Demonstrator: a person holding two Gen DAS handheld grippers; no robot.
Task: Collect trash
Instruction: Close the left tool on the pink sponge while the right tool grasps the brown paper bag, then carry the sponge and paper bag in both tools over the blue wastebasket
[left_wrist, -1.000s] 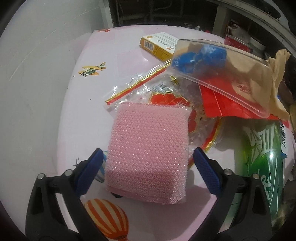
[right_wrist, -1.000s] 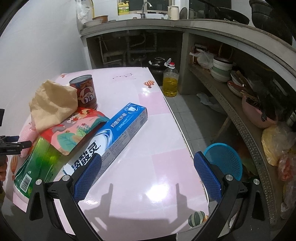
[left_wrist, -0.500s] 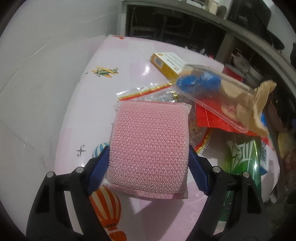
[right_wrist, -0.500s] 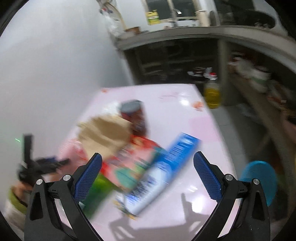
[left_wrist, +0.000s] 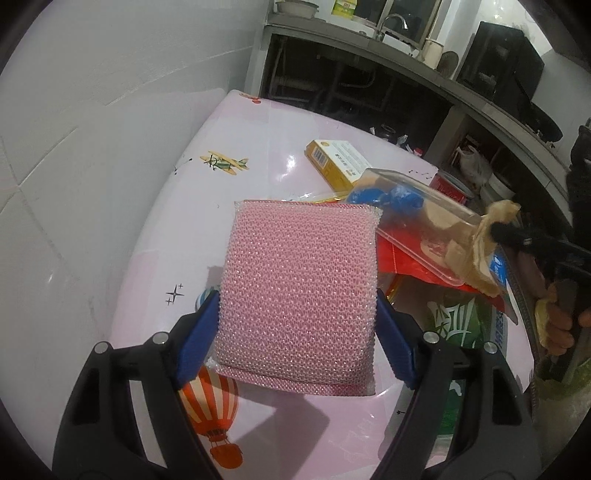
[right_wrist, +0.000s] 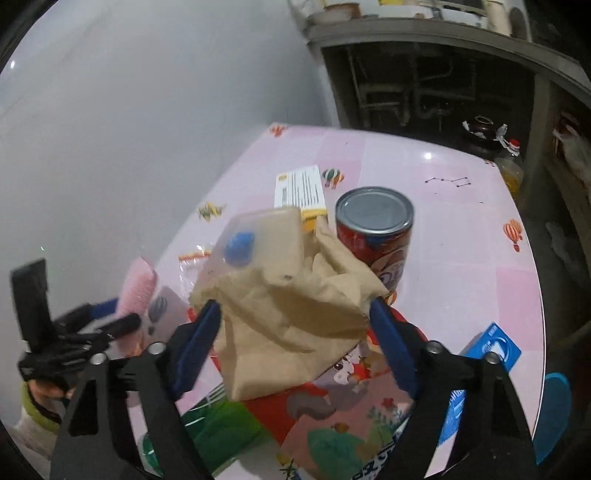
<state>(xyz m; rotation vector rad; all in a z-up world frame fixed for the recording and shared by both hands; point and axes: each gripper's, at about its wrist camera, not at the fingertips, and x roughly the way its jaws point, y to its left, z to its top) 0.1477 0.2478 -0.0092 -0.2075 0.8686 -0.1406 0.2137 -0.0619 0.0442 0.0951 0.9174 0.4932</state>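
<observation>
Since the earlier frames the left gripper (left_wrist: 297, 328) had clamped its blue pads onto the pink scouring sponge (left_wrist: 301, 291) and lifted it off the pink table (left_wrist: 280, 155), while the right gripper (right_wrist: 295, 339) had swung left over the pile. In the right wrist view its pads flanked the crumpled brown paper bag (right_wrist: 291, 314) at centre frame; whether they pinched it could not be told. Just beyond the bag lay a clear plastic tray (right_wrist: 264, 240), and at its right stood a red tin can (right_wrist: 375, 229). Only the left wrist view showed the yellow box (left_wrist: 338, 160) at upper centre. Only the right wrist view showed the blue toothpaste box (right_wrist: 493, 349) at lower right.
</observation>
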